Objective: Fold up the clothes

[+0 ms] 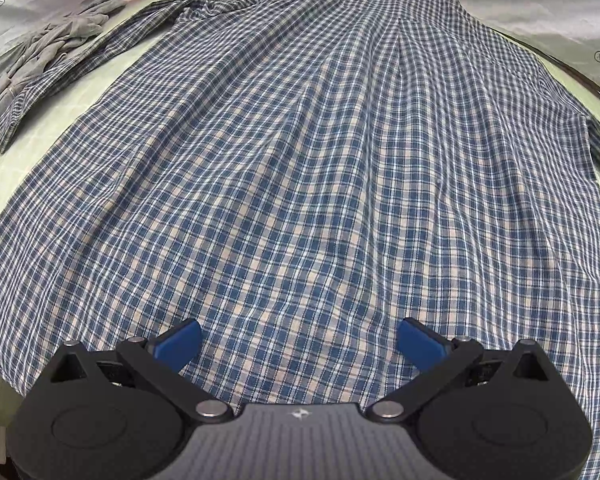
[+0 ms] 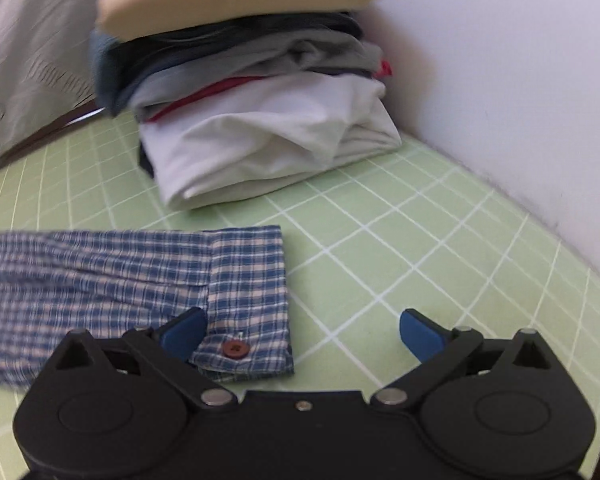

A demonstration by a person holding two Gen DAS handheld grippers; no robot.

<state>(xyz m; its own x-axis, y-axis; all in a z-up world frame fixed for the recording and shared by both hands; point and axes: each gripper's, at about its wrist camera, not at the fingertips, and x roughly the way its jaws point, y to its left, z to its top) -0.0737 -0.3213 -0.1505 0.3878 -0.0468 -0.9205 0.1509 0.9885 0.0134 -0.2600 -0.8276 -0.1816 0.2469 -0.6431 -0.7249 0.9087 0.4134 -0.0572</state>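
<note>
Shirt: we saw the plaid shirt (image 1: pixel 300 160) spread flat on the green surface (image 2: pixel 420 240).
Left tool (image 1: pixel 299 342): we held it wide open, empty, above the hem.
Right tool (image 2: pixel 300 338): wide open, gripping nothing, over the cuff (image 2: pixel 248 300).

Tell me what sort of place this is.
Probably a home laundry-folding spot. A plaid shirt lies spread on a green gridded mat, a stack of folded clothes sits against a white wall, and unfolded grey garments wait beside the shirt.
</note>
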